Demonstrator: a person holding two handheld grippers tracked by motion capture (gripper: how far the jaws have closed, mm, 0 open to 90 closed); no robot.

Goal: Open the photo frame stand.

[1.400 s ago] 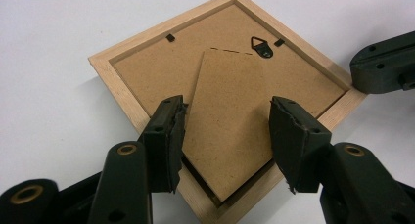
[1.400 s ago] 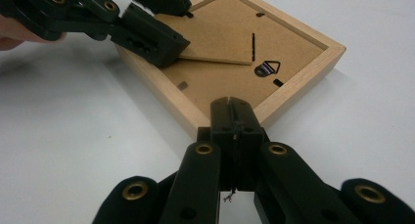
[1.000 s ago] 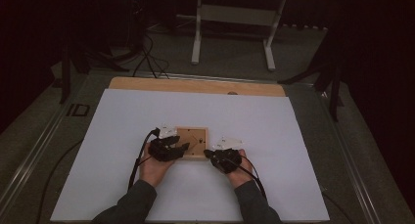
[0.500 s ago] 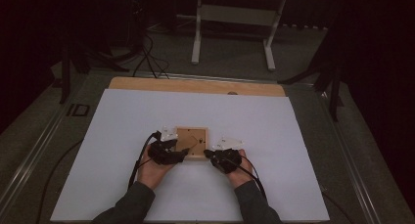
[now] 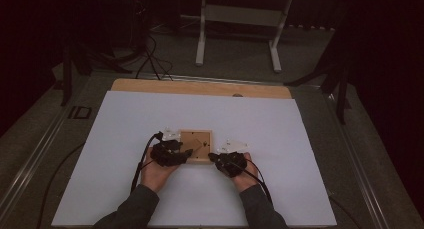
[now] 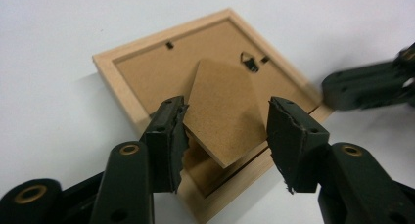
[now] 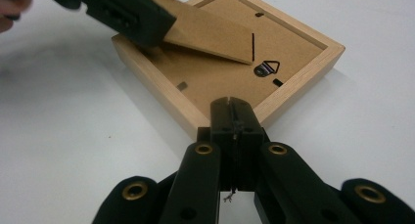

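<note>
A light wooden picture frame (image 5: 196, 145) lies face down on the white sheet, its brown backing board (image 6: 147, 72) up. Its cardboard stand flap (image 6: 222, 111) is tilted up off the backing. My left gripper (image 6: 228, 114) has just been closing with this flap between its jaws, and both pads touch the flap's side edges. In the right gripper view it (image 7: 132, 13) holds the flap's raised end. My right gripper (image 7: 232, 109) is shut with nothing in it, its tip against the frame's near rim (image 7: 274, 111). A metal hanger (image 7: 266, 68) sits on the backing.
The white sheet (image 5: 125, 124) covers most of the table, with a wooden strip (image 5: 200, 88) along its far edge. Cables trail from both grippers toward the person's sleeves. Beyond the table stand a white metal stand (image 5: 240, 14) and dark tripod legs (image 5: 75, 64).
</note>
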